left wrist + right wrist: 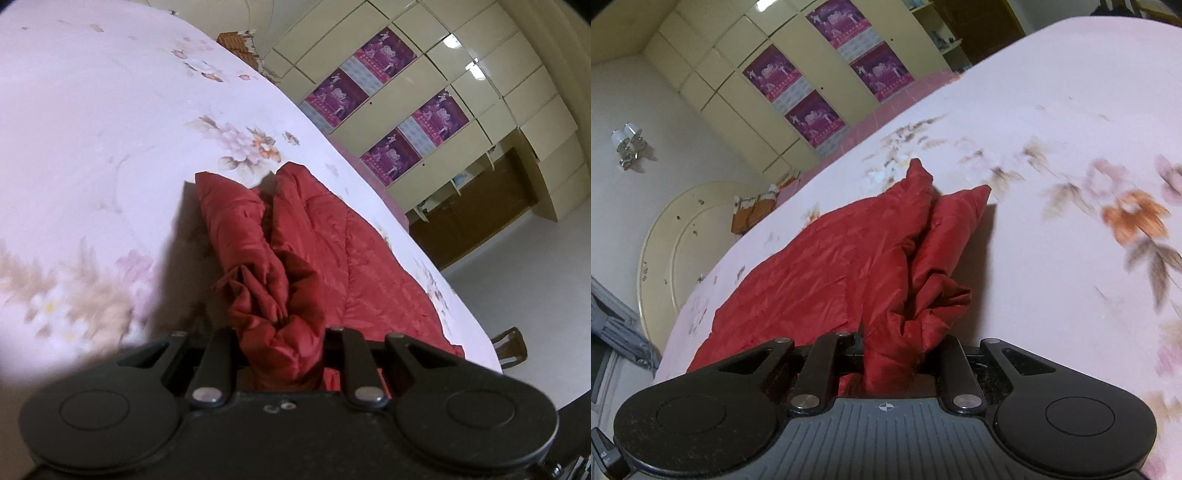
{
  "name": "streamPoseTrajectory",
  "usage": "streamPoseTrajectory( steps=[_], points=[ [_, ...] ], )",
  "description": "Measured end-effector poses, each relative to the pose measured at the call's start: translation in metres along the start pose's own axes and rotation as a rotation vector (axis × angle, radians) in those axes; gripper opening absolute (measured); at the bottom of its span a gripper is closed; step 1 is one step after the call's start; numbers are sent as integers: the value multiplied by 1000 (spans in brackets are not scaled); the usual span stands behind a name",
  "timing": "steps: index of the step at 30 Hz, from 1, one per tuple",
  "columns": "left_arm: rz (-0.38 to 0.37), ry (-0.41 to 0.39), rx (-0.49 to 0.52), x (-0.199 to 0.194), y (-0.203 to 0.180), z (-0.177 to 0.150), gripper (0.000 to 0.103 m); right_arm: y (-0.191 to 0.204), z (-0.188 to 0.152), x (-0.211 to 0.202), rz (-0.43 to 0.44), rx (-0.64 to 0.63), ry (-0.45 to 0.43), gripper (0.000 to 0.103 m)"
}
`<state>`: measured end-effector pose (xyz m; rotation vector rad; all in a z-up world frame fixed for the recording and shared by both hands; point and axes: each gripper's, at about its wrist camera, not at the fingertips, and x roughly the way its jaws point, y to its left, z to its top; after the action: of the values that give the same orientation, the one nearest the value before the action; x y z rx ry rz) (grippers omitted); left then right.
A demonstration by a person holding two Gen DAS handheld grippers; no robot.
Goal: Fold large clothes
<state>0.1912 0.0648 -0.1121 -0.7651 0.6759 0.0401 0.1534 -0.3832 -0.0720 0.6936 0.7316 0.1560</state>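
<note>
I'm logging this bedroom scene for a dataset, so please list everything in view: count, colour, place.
Quilted padded garment: one, red, lying on the bed, a bunched part lifted toward each camera.
Floral bedsheet: one, pale pink with brown and orange flowers, covering the bed.
Glossy wardrobe: one, cream, along the far wall.
Posters: four, purple, on the wardrobe doors.
Wall lamp: one, silver with white shades, on the wall in the right wrist view.
Round headboard: one, cream, at the bed's end.
Wooden chair: one, brown, only partly seen beside the bed.
Left gripper: one, black, shut on red fabric.
Right gripper: one, black, shut on red fabric.
</note>
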Motion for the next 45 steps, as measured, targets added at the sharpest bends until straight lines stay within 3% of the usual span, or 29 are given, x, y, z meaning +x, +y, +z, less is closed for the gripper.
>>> streamPoseTrajectory(
  steps=[5, 7, 8, 9, 13, 15, 18, 19, 21, 22, 25, 27, 29, 34, 37, 39, 41, 42, 45],
  points=[
    [62, 25, 105, 6, -6, -3, 21, -9, -8, 0, -9, 7, 40, 14],
    [75, 27, 103, 8, -4, -6, 27, -12, -10, 7, -24, 15, 57, 15],
    [86, 25, 102, 8, -2, -9, 37, -14, -10, 10, -33, 15, 61, 16],
    [100, 22, 92, 7, 1, -13, 54, -15, -11, 12, -45, 19, 64, 22],
    [50, -9, 44, -9, 20, -22, 60, -21, -11, -1, -108, 33, 22, 60],
    [20, -15, 4, -22, 30, -26, 68, -25, -15, -19, -150, 21, -19, 64],
    [-10, -23, -33, -34, 39, -32, 69, -30, -21, -47, -158, 22, -82, 63],
    [-15, -27, -42, -35, 40, -33, 69, -26, -23, -55, -156, 2, -102, 46],
    [-19, -33, -62, -32, 37, -32, 69, -11, -26, -58, -152, -37, -109, 25],
    [-24, -31, -74, -29, 35, -31, 68, -4, -27, -58, -145, -51, -123, 20],
    [14, -43, -92, -34, 31, -25, 63, 14, -22, -52, -139, -63, -136, 19],
    [1, -50, -123, -45, 38, -26, 63, 22, -22, -50, -132, -72, -129, 19],
    [13, -23, -119, -53, 44, -30, 62, 28, -26, -50, -118, -95, -124, 19],
    [-36, -12, -103, -70, 35, -36, 56, 30, -33, -51, -161, -110, -149, 19],
    [-74, -93, 70, -77, -4, -31, 55, 39, -35, -62, -313, -151, -269, 19],
    [-110, -92, 258, -59, -39, -30, 57, 49, -33, -63, -295, -183, -306, 19],
    [-103, -46, 425, -25, -70, -33, 57, 69, -27, -37, -183, -265, -204, 19],
    [-108, -46, 475, -7, -81, -34, 57, 82, -25, -15, -130, -308, -120, 19],
    [-64, 4, 600, 53, -109, -33, 57, 118, -27, 47, -42, -403, -26, 19]
  ],
)
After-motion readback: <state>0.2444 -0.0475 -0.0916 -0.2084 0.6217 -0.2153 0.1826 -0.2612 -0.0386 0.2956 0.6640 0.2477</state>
